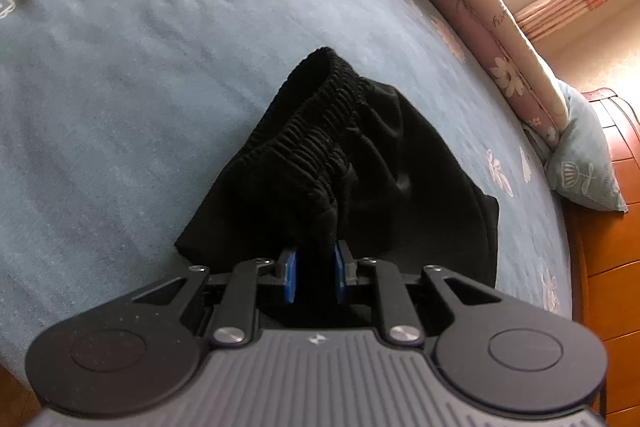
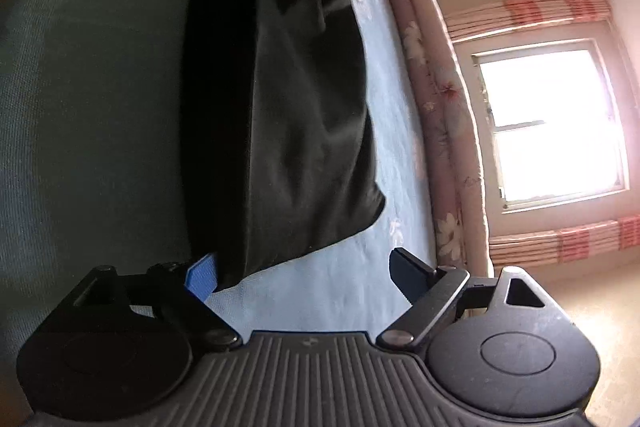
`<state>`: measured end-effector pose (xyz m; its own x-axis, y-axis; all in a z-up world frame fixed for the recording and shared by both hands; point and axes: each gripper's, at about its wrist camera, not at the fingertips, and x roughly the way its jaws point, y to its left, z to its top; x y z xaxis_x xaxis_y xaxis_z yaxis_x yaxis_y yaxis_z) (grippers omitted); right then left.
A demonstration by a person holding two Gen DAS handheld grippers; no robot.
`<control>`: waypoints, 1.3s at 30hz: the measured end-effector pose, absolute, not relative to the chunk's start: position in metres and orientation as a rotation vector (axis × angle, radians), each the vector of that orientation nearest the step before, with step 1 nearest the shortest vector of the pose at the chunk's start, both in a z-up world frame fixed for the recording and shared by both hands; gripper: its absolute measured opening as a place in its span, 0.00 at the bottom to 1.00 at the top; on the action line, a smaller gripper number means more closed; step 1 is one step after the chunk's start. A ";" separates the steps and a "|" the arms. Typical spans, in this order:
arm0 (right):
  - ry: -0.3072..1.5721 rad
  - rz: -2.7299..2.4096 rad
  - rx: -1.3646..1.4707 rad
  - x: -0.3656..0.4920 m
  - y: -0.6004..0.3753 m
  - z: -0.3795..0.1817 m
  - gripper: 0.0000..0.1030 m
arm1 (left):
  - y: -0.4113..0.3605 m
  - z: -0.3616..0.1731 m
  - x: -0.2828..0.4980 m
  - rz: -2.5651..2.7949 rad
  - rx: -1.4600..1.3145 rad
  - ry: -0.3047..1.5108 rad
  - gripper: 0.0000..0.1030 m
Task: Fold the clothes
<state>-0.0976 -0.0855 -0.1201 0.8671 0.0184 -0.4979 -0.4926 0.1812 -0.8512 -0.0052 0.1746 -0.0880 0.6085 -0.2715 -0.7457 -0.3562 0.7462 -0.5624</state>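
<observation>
Left gripper pinches black shorts at the waistband, lying on the bed, apparently doubled over lengthwise. Right gripper spread open at the other end, one finger touching fabric. Further folds probably remain.

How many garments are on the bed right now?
1: black shorts lying on the blue bedsheet, their elastic waistband pinched in the left tongs. The right tongs stand open at the other end. Nothing else shows.
</observation>
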 end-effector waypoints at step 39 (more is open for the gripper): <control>0.905 0.377 -0.649 -0.007 -0.087 -0.072 0.68 | 0.136 -0.034 0.049 -0.144 -0.302 0.790 0.49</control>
